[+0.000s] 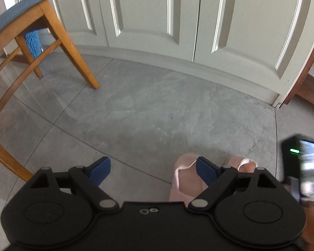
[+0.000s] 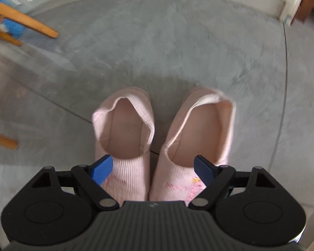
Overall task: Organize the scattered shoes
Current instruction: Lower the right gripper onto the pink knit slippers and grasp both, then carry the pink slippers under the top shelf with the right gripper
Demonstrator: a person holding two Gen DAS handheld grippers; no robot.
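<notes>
Two pink slippers lie side by side on the grey floor, heels towards the doors. In the right wrist view the left slipper (image 2: 123,133) and the right slipper (image 2: 201,133) sit just beyond my right gripper (image 2: 153,170), which hangs open above their toe ends with nothing pressed between its blue pads. In the left wrist view my left gripper (image 1: 153,172) is open over bare floor; the left slipper (image 1: 184,177) shows behind its right finger, and the other slipper (image 1: 243,164) peeks out further right. The right hand's device (image 1: 303,163) is blurred at the right edge.
White panelled doors (image 1: 157,21) close off the far side. A wooden chair (image 1: 31,21) with a blue seat stands at the left, a blue fluffy thing (image 1: 32,41) under it. A brown wooden edge (image 1: 312,87) lies at the far right. Grey tiled floor (image 1: 146,108) stretches between.
</notes>
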